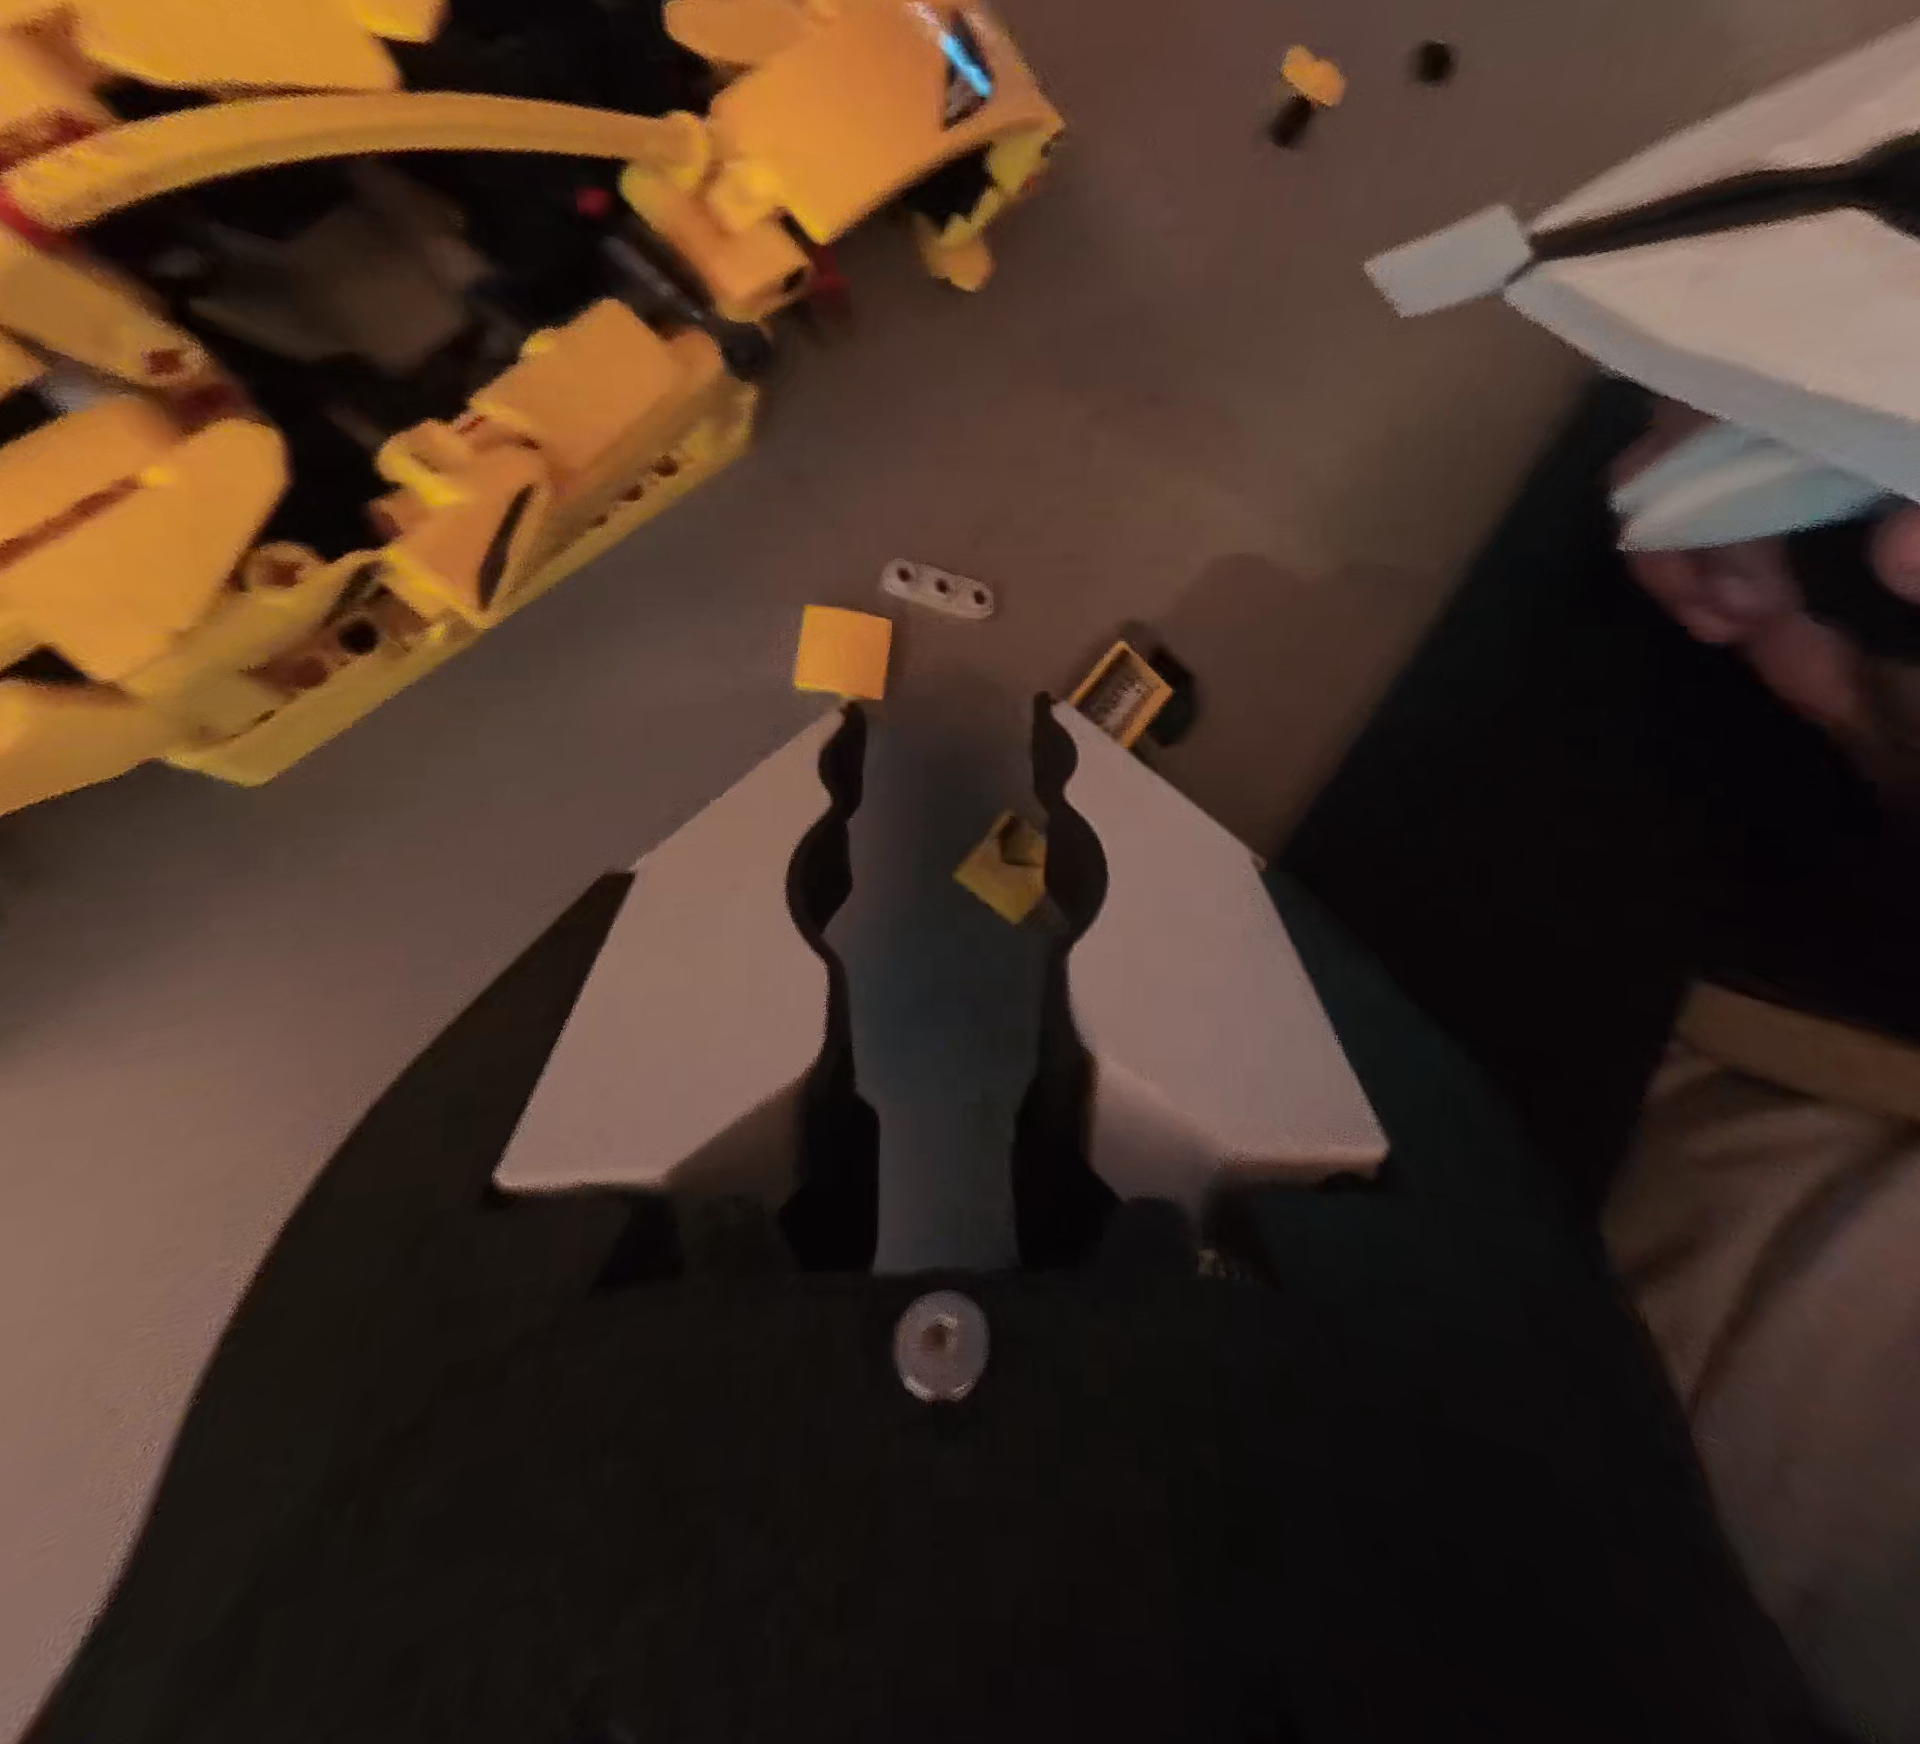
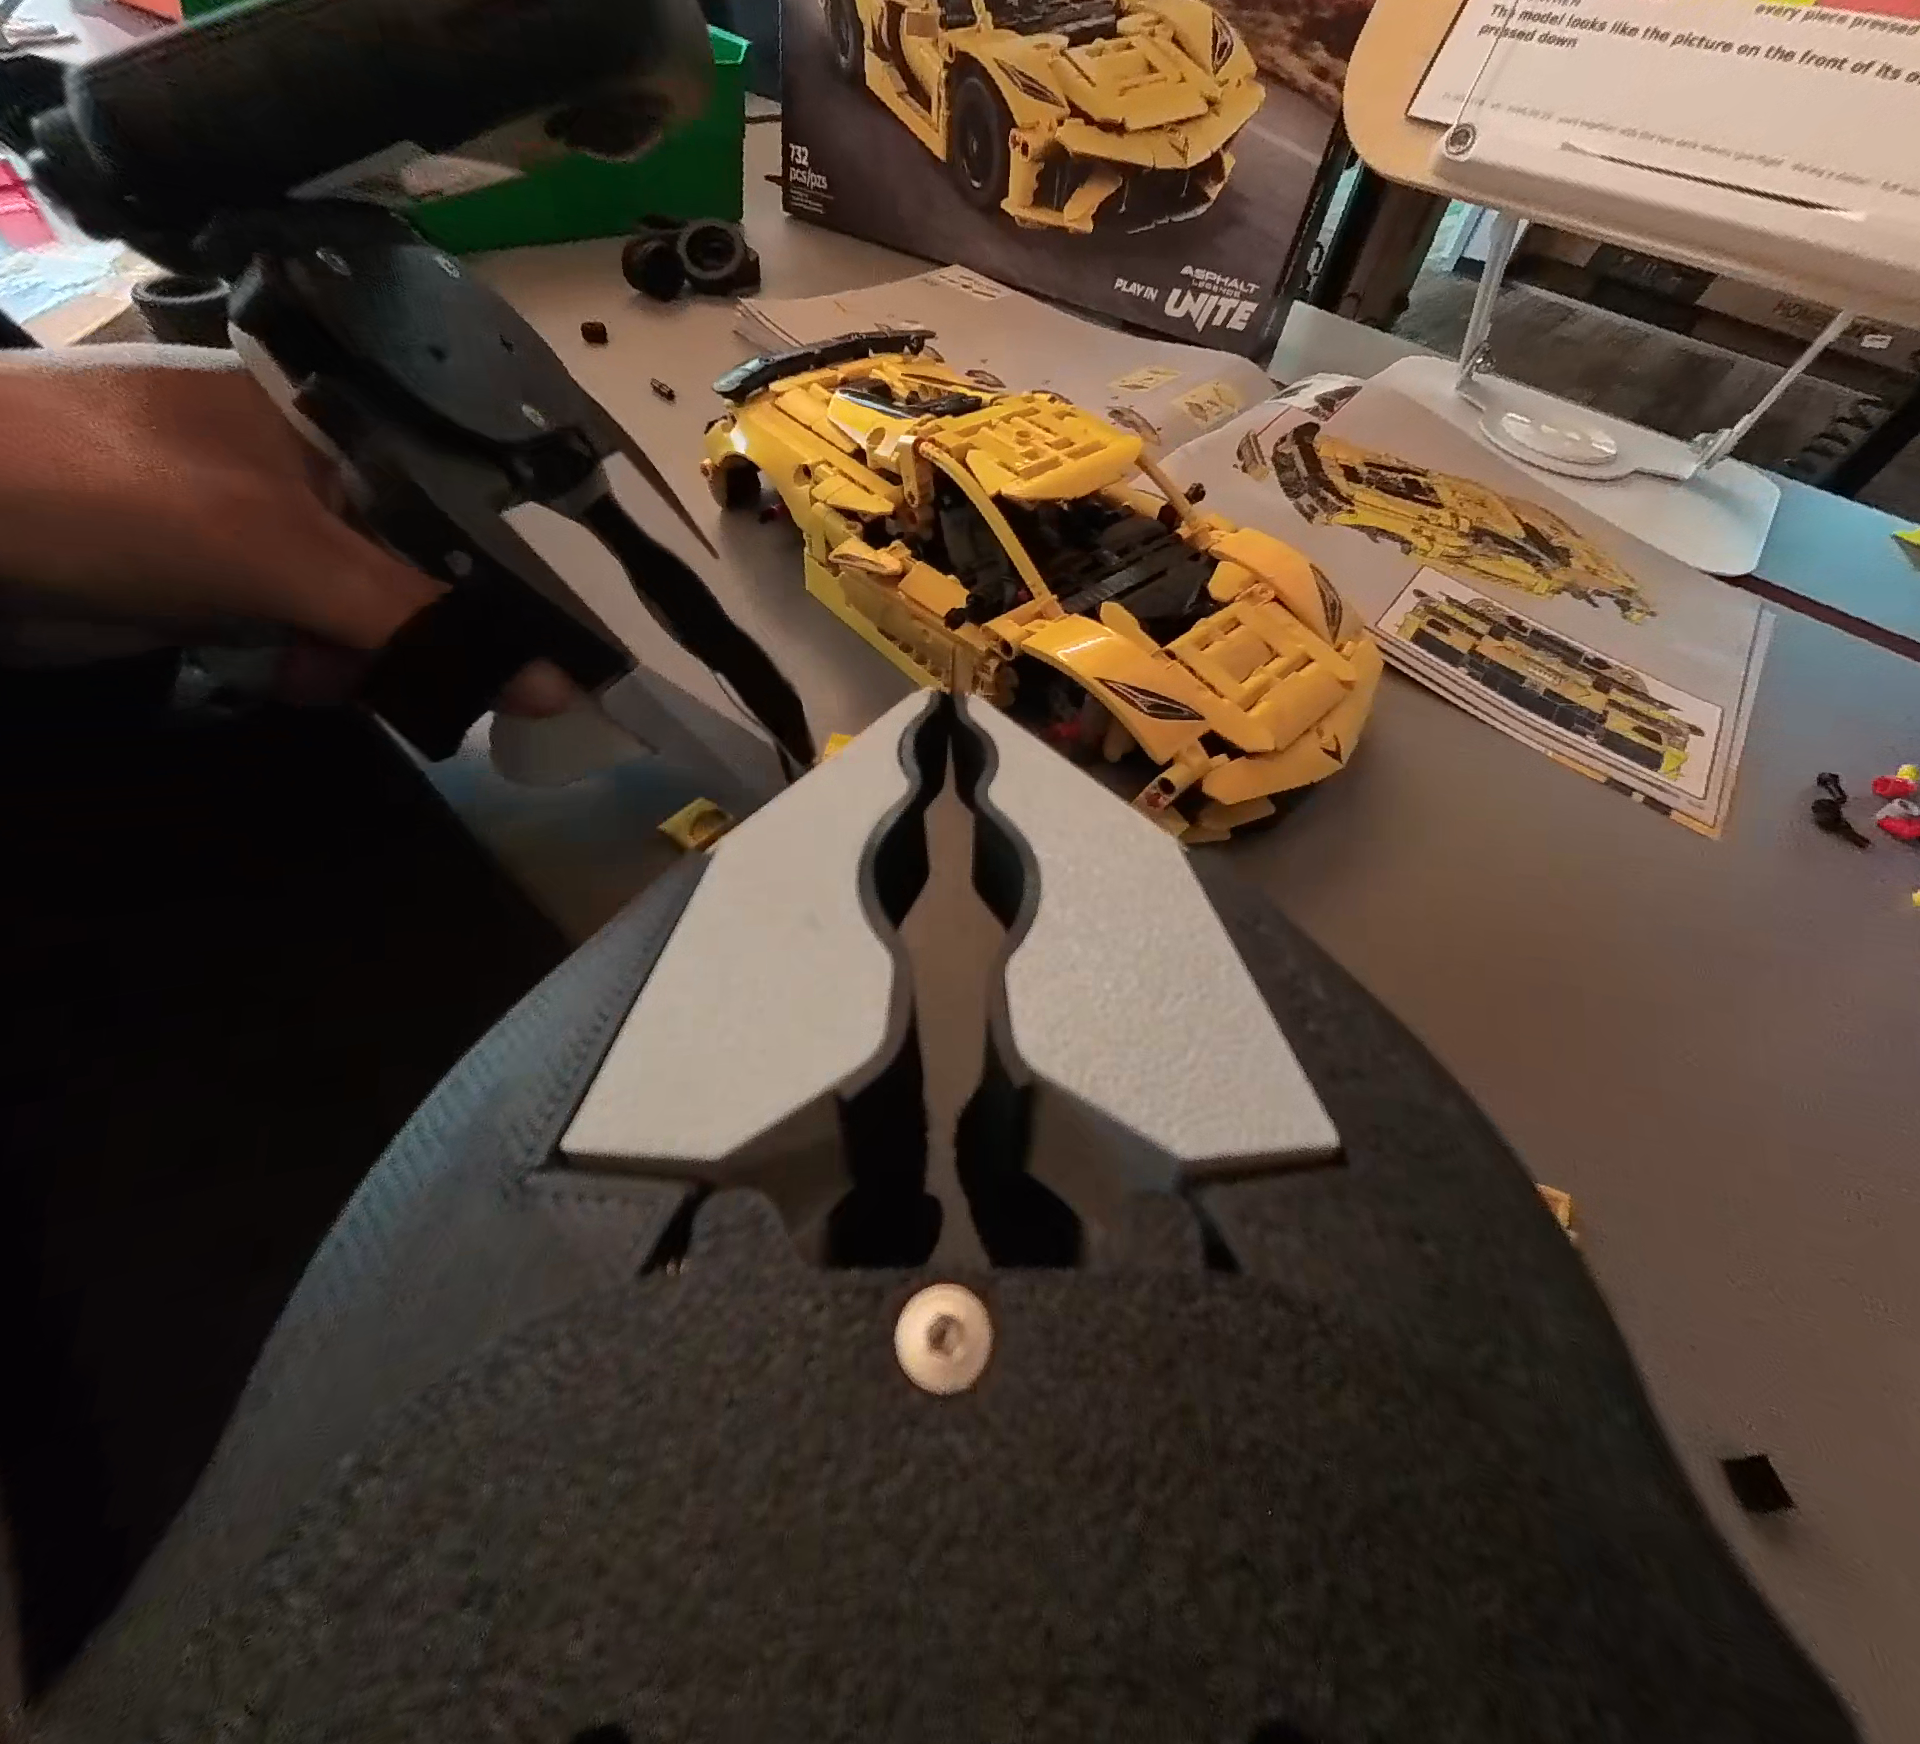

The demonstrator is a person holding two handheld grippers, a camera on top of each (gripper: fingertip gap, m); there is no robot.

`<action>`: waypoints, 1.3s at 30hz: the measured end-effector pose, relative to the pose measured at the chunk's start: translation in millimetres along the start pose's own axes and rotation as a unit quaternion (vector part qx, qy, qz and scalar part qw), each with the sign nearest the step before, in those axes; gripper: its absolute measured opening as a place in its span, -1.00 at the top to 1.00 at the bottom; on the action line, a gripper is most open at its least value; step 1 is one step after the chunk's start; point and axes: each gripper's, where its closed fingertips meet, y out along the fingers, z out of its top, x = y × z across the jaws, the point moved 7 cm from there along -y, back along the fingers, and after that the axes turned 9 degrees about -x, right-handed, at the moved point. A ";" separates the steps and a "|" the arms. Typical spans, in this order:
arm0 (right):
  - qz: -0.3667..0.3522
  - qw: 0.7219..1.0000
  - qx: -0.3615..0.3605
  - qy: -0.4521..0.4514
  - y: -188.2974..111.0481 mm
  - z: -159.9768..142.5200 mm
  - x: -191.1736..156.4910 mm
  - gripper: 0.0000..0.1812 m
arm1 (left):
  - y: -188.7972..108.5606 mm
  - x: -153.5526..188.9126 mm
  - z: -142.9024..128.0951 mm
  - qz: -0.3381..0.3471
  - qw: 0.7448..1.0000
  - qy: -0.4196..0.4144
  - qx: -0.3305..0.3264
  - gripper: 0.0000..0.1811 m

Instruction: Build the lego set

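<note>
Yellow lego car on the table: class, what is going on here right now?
A person is building the yellow lego car, which sits largely assembled on the grey table beside open instruction pages. The left hand-held gripper is open, hovering over loose pieces near a small yellow brick. The right hand-held gripper is shut, holding nothing, pointing at the car's front.

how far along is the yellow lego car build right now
Mostly done: the yellow brick sports car has body, roof and bonnet on. Nothing is in hand: the left hand-held gripper hangs open over small loose yellow pieces, and the right hand-held gripper is shut, empty. Left: black tyres lie unfitted on the grey table.
</note>
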 end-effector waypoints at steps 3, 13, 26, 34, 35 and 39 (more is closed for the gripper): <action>-0.003 1.000 -0.003 -0.003 0.6 -0.1 -0.4 1.00 | -7.3 -2.5 -1.2 0.001 0.999 0.044 0.005 0.63; 0.004 1.000 -0.015 0.001 3.8 -0.9 -0.2 1.00 | -3.7 -20.9 2.6 -0.094 0.975 0.200 -0.006 0.59; 0.001 0.999 -0.033 -0.022 7.8 -2.1 -5.0 1.00 | -1.8 -21.3 11.6 -0.098 0.968 0.230 0.009 0.57; 0.006 0.999 -0.026 -0.018 6.4 -1.3 -5.0 1.00 | 12.2 -15.7 13.5 -0.060 0.968 0.244 0.012 0.48; 0.006 1.000 -0.025 -0.019 6.1 -1.2 -5.1 1.00 | 12.0 -14.1 12.7 -0.063 0.967 0.246 0.011 0.48; 0.006 0.999 -0.026 -0.021 6.3 -1.3 -5.7 1.00 | 7.2 -6.0 5.1 -0.097 0.968 0.232 -0.005 0.49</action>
